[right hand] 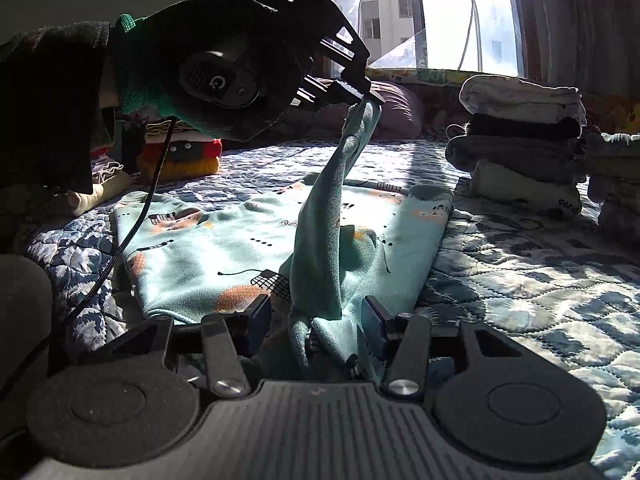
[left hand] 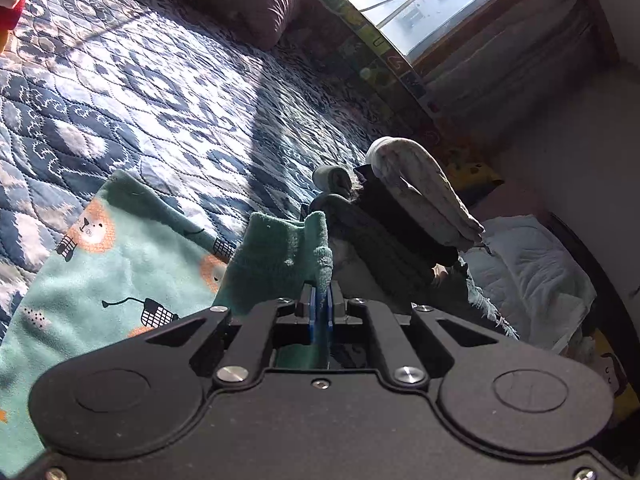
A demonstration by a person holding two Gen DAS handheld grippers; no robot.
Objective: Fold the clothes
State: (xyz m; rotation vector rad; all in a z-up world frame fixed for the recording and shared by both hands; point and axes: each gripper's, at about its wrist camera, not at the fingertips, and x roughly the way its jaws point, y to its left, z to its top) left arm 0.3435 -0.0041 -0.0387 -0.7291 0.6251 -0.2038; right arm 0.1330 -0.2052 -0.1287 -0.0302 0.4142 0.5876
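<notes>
Here the left gripper [right hand: 370, 98] pinches the mint-green printed fleece garment [right hand: 224, 252], its lifted strip running down between the right gripper [right hand: 316, 324]'s spread jaws.

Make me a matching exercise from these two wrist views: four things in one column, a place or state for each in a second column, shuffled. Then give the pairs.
Things
1. left gripper
2. right gripper
3. teal printed garment
4. stack of folded clothes

Places or states
A. open, with lifted cloth between its fingers
B. spread on the quilt, one part pulled up
C. shut on a raised strip of cloth
D. piled near the window

Pairs: 1-C, 2-A, 3-B, 4-D
</notes>
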